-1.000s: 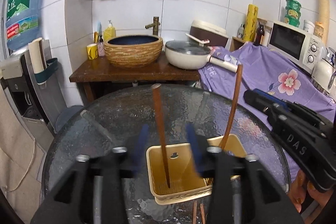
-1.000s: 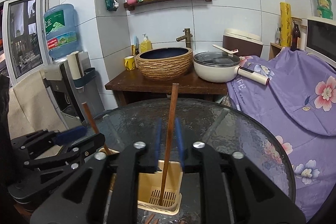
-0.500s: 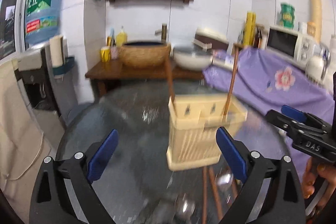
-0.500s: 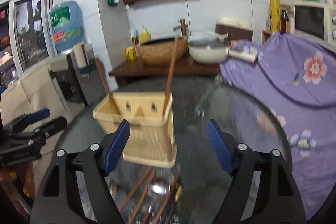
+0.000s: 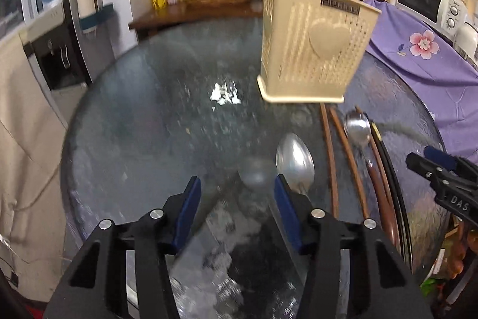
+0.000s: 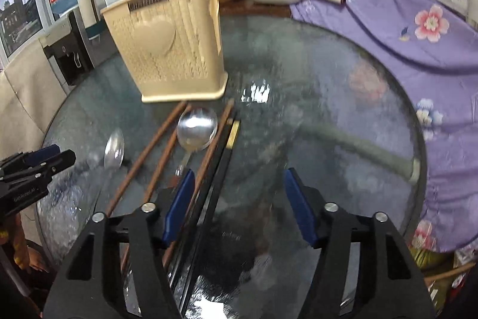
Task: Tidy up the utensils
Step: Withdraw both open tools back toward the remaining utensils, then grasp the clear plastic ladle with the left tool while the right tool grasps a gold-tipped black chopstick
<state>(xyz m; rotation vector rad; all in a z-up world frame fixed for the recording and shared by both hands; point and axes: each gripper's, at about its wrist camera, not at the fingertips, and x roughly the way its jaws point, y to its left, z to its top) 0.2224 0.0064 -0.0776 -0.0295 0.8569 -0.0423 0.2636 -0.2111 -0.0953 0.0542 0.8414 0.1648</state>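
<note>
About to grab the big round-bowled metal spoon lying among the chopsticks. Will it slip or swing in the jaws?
The spoon looks polished, so probably slippery on the glass table. Its wide bowl likely outweighs the thin handle, so it may tilt bowl-down. It touches a brown chopstick, which would probably shift.

A round textured-glass table carries a cream utensil holder at its far side, with spoons and chopsticks lying nearer.
</note>
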